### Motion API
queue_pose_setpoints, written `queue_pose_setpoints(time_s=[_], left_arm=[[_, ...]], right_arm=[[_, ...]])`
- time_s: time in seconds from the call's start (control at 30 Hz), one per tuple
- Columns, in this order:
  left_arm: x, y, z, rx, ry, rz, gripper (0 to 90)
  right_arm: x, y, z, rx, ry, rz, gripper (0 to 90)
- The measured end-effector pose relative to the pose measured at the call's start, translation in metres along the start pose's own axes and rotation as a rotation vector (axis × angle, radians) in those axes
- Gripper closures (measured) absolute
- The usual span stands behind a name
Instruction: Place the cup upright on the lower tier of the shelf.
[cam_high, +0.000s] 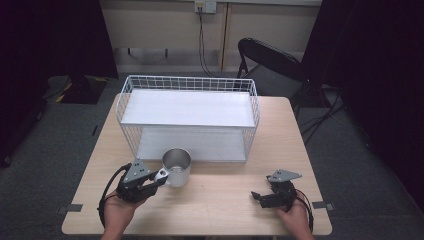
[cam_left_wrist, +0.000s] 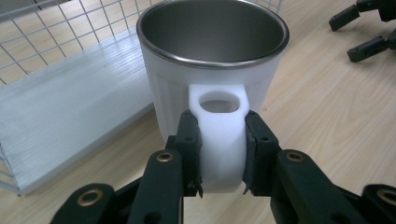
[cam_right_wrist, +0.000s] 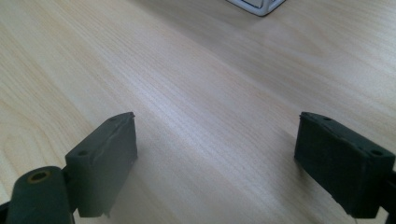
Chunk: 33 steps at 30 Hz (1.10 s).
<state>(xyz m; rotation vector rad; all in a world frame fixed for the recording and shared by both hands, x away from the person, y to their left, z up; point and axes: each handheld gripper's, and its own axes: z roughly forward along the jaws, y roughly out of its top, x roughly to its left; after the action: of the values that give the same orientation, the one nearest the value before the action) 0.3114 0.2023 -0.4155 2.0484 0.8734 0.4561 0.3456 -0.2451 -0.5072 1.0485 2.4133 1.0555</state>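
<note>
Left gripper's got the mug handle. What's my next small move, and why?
Probably lift the mug slightly: the left gripper is shut on its white handle, it stands before the wire rack, and the right gripper is open, well aside.

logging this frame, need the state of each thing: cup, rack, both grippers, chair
cup: upright, empty, on the table in front of the rack, held by its handle
left gripper: shut on the cup's handle
right gripper: open, holding nothing, over bare table
wire rack: upright, both shelves empty
chair: behind the table, unoccupied
</note>
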Motion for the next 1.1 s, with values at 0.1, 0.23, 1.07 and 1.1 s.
queue_pose_setpoints(time_s=[0.1, 0.23, 1.07, 1.1], left_arm=[[0.001, 0.002, 0.002, -0.009, 0.006, -0.010, 72.1], [0.003, 0.003, 0.004, -0.010, 0.011, -0.011, 72.1], [0.011, 0.017, 0.008, -0.062, 0.035, -0.060, 72.1], [0.012, 0.017, 0.008, -0.063, 0.037, -0.059, 72.1]], right_arm=[[0.000, 0.000, 0.000, 0.000, 0.000, 0.000, 12.2], [0.000, 0.000, 0.000, 0.000, 0.000, -0.001, 12.2], [0.000, 0.000, 0.000, 0.001, 0.003, -0.002, 12.2], [0.000, 0.000, 0.000, 0.001, 0.003, -0.003, 12.2]])
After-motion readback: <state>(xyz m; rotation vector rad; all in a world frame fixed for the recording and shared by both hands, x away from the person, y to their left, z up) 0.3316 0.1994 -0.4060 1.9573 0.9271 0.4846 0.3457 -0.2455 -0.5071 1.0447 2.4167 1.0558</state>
